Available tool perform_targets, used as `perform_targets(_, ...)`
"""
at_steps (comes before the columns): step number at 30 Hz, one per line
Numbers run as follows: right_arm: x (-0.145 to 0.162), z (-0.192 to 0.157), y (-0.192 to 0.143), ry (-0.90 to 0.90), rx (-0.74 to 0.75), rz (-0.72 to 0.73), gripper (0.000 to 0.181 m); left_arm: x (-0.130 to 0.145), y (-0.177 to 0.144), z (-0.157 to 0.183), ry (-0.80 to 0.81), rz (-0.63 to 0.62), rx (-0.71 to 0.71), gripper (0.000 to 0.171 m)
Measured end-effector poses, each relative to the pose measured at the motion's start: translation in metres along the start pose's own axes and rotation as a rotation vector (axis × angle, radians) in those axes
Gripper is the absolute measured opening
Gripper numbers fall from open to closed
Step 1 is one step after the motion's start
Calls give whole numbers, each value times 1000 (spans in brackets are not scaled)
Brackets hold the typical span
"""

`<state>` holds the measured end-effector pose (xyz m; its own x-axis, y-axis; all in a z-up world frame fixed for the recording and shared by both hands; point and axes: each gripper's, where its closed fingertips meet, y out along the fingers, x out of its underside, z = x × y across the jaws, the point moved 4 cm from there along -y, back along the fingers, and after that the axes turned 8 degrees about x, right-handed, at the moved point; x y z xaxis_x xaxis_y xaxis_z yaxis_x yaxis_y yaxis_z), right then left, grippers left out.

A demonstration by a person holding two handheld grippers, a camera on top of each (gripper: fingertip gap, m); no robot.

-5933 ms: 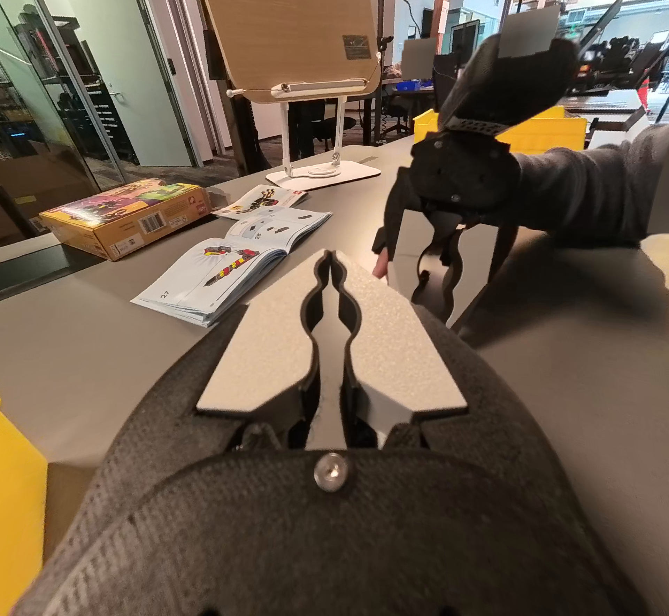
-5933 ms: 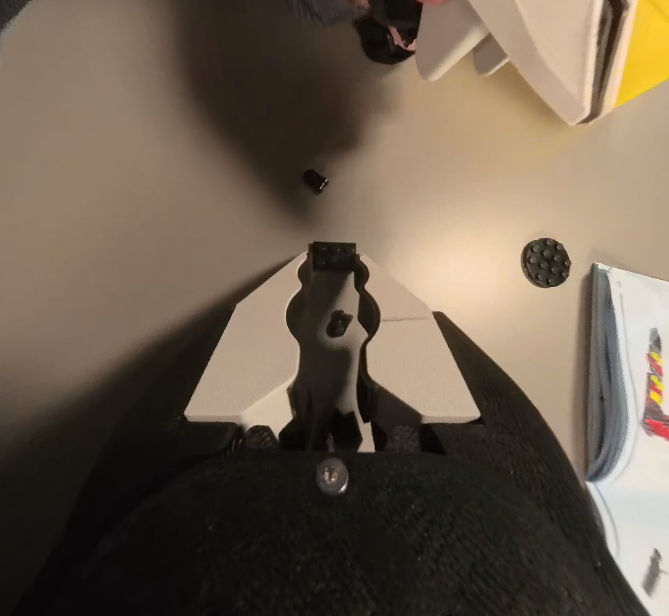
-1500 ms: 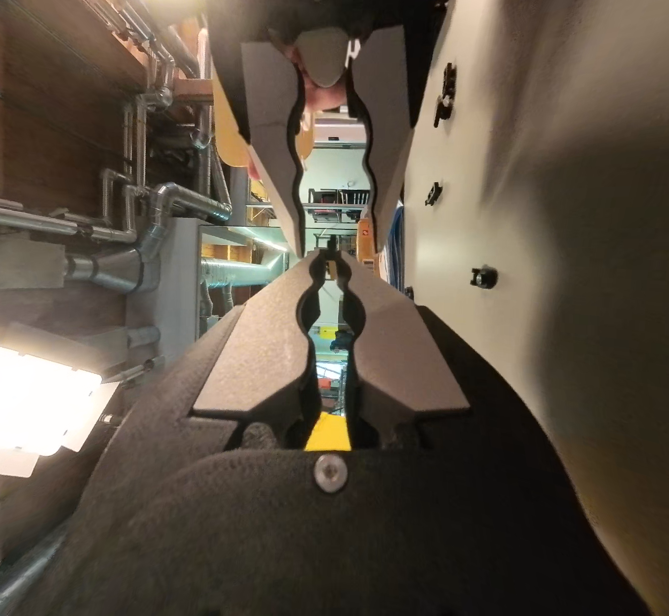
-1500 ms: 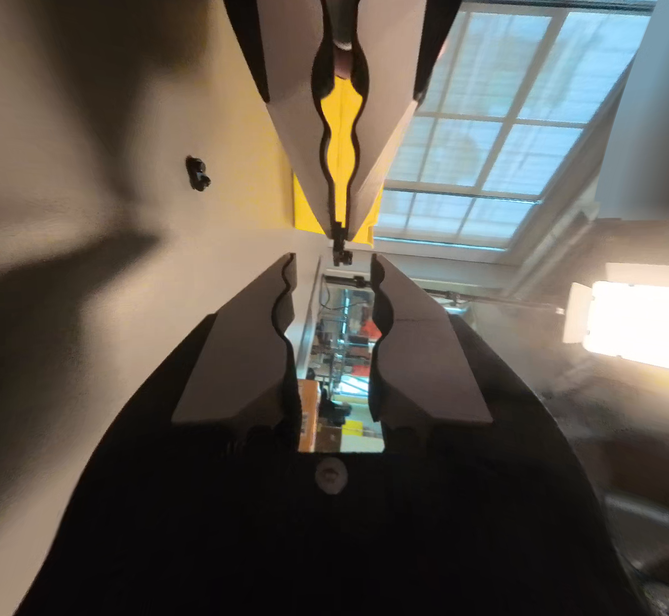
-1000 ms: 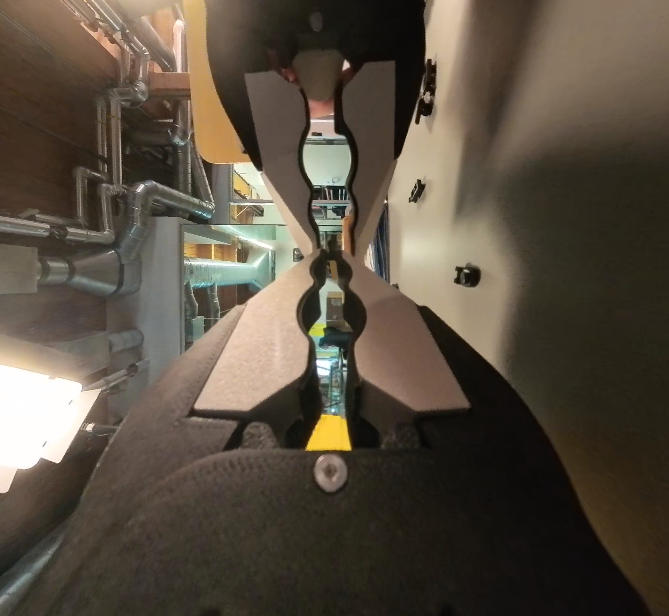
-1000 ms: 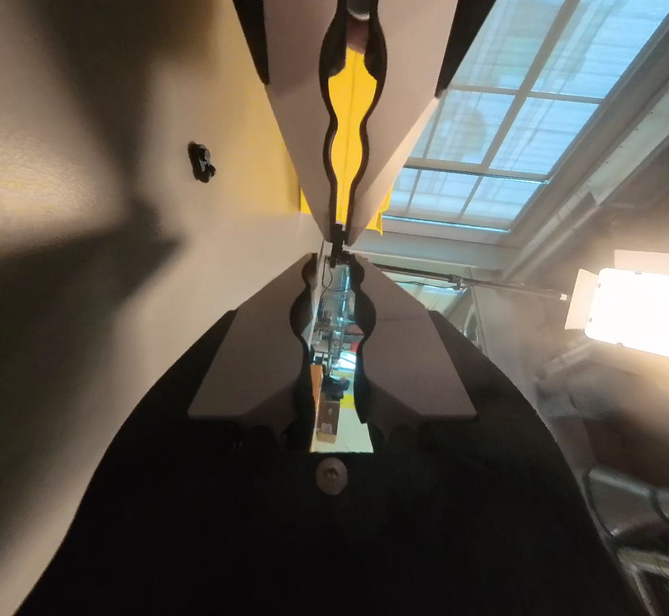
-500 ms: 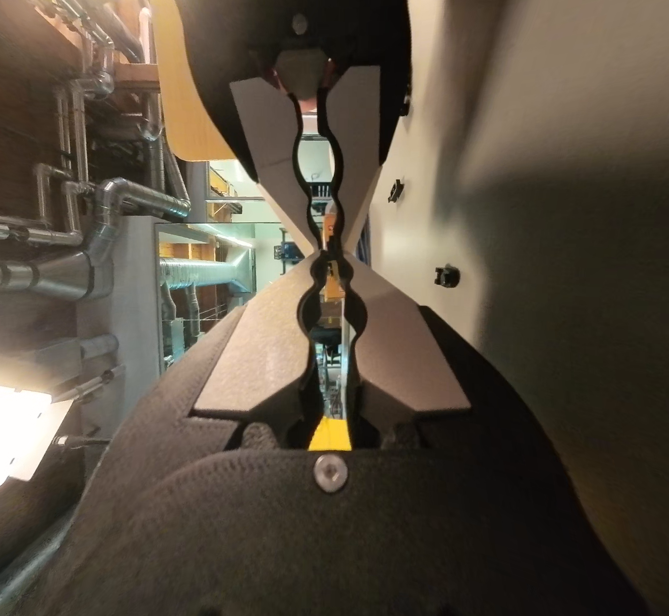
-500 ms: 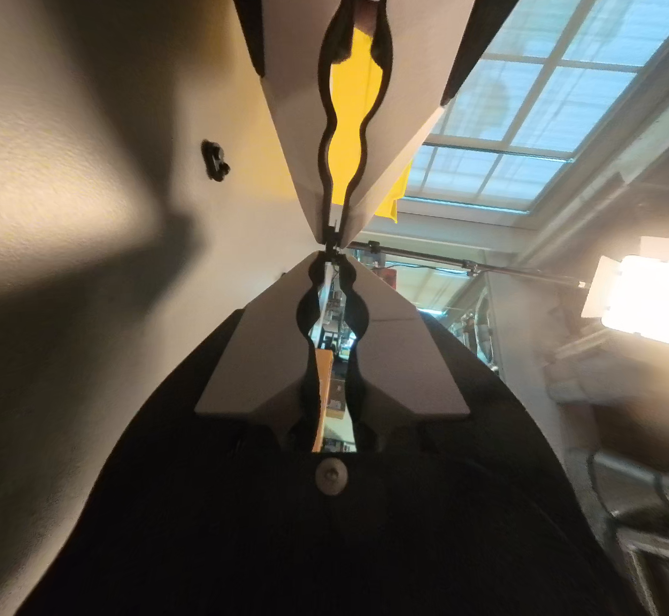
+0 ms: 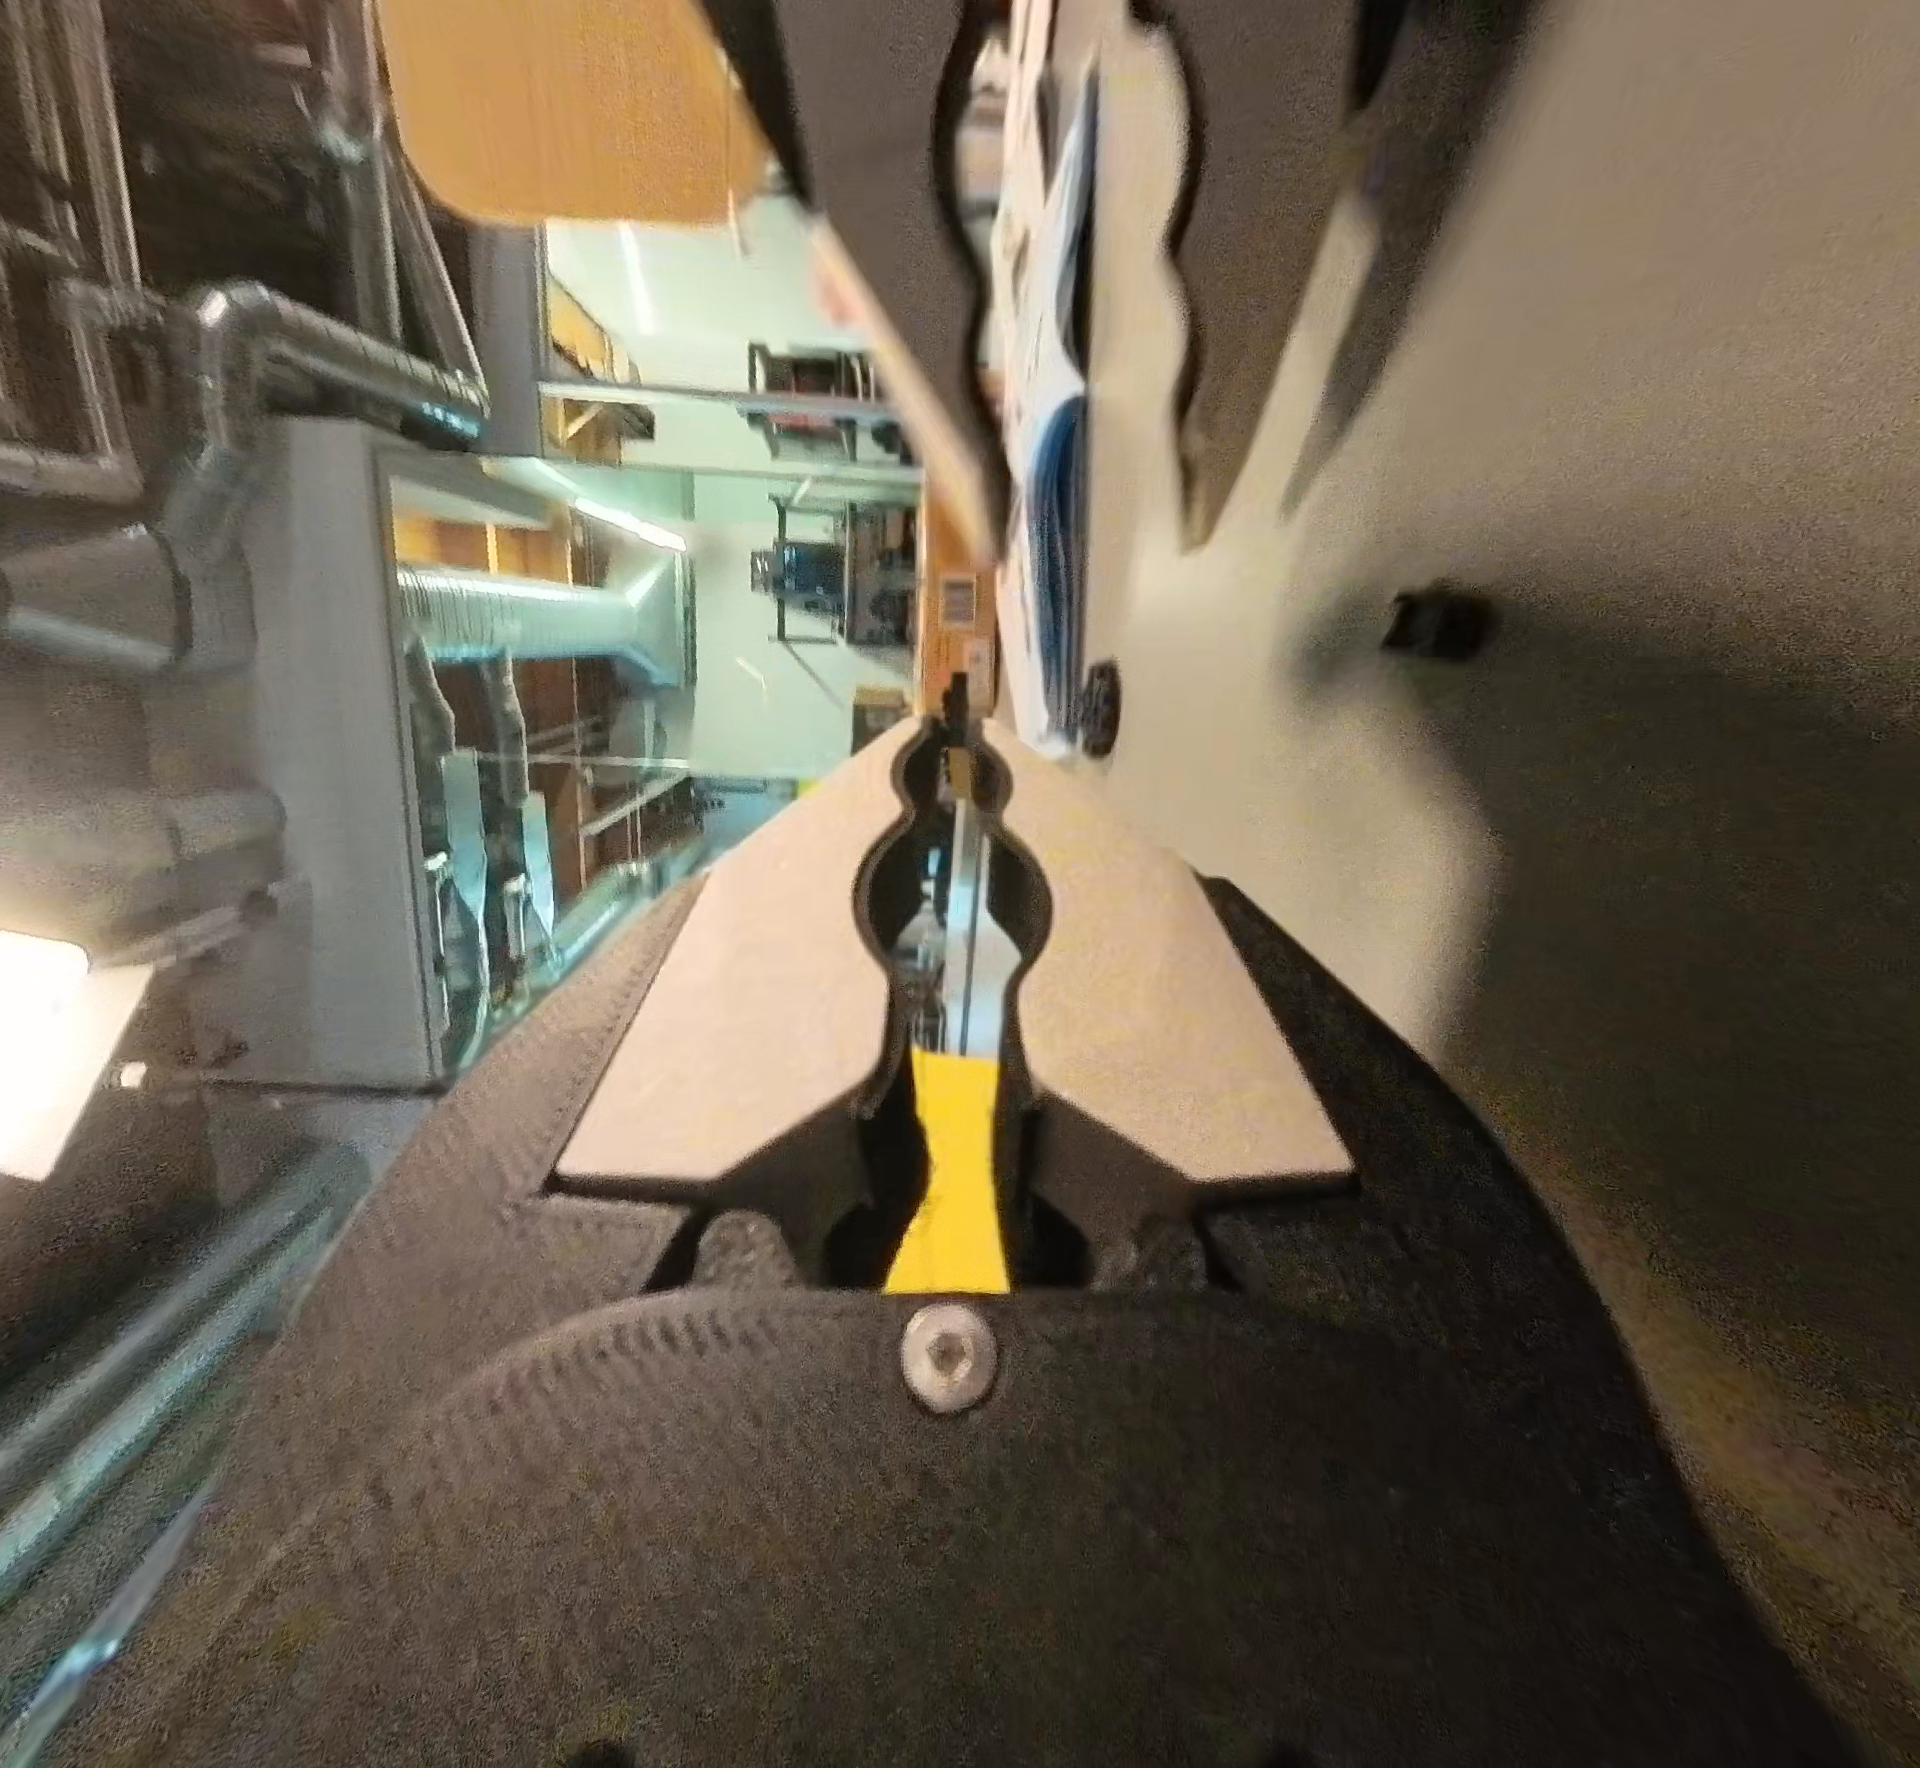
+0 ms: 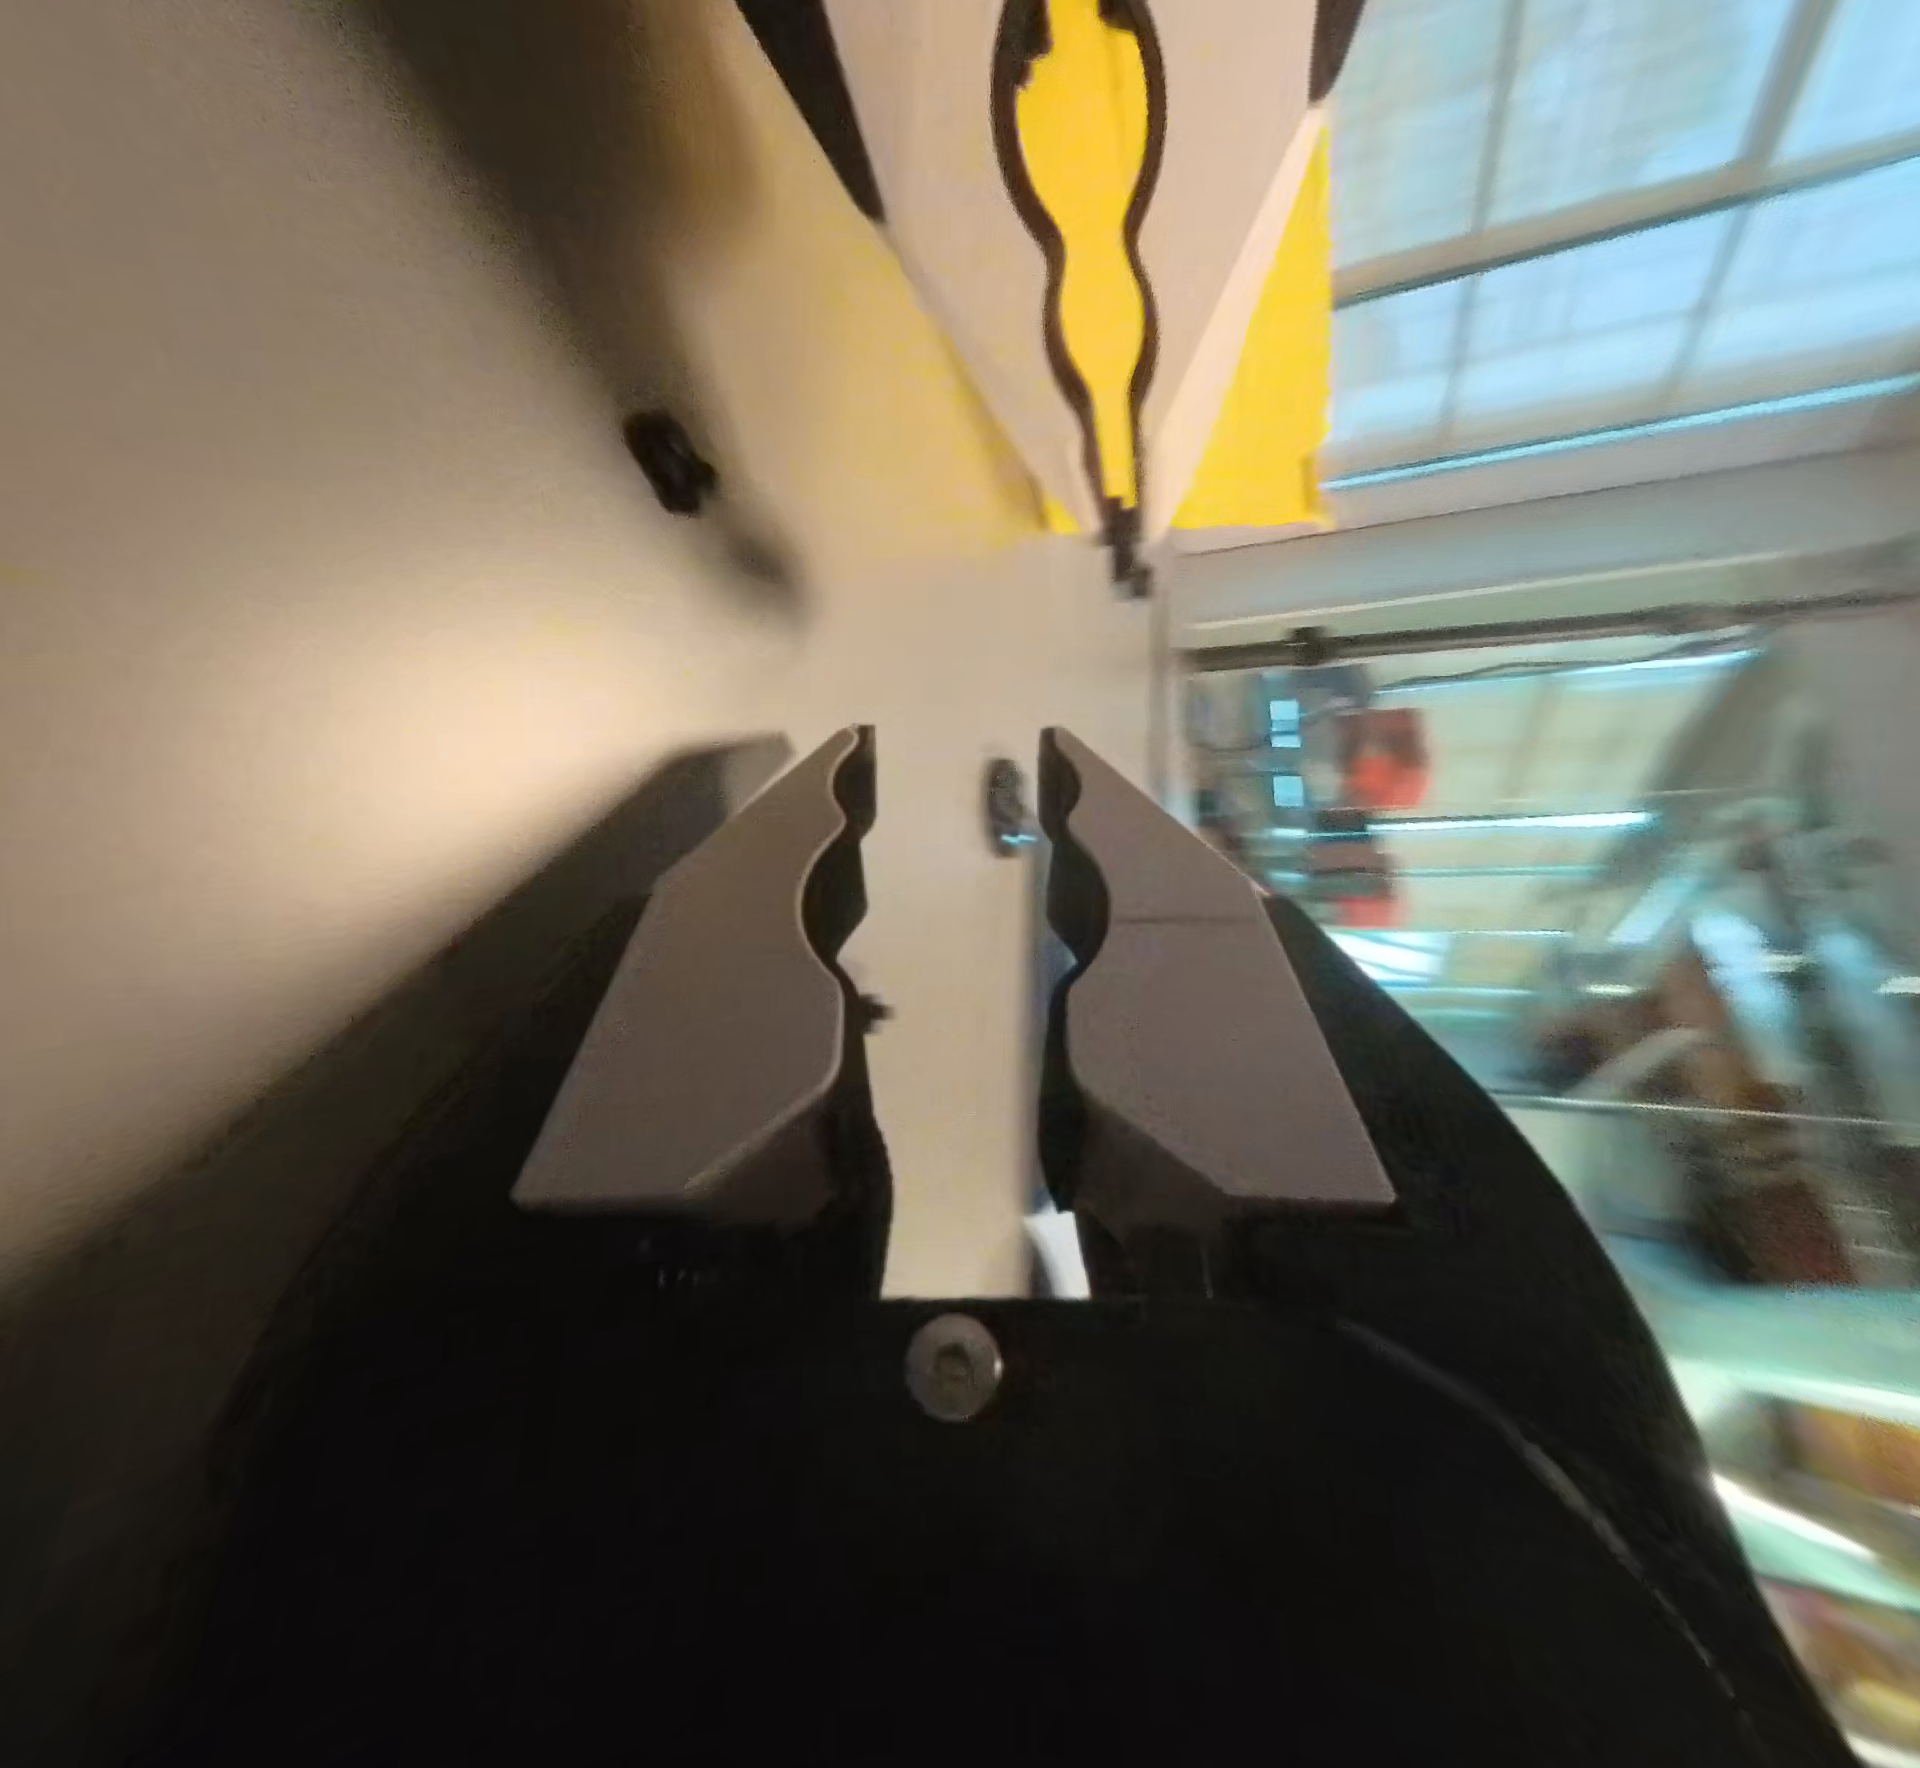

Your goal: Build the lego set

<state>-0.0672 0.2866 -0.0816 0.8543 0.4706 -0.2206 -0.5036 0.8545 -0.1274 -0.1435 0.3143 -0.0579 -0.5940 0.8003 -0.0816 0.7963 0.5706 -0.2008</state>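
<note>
Half a second ago our two grippers met tip to tip; now our right gripper (image 10: 956, 752) has spread wide and drawn away, empty, while our left gripper (image 9: 954, 726) stays pinched on the small black lego piece (image 9: 956, 695) at its tips. On the grey table (image 9: 1662, 368) we count two loose black pieces in the left view, a small one (image 9: 1434, 622) and a round one (image 9: 1101, 705) beside one open booklet (image 9: 1049, 471).
</note>
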Motion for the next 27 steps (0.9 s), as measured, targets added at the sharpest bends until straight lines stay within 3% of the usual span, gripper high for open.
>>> perform_targets(6,-26,-13,-8,713,-499,5,25,21,-5,-4,1,-53,-16,4)
perform_targets(10,-34,-16,-6,889,-686,-27,23,17,-3,1,46,-51,-2,4)
perform_targets(17,-39,-19,-1,999,-553,-223,26,13,-2,5,76,-45,8,4)
perform_targets(27,-47,-19,1,1069,-484,-317,25,6,-2,7,104,-27,12,4)
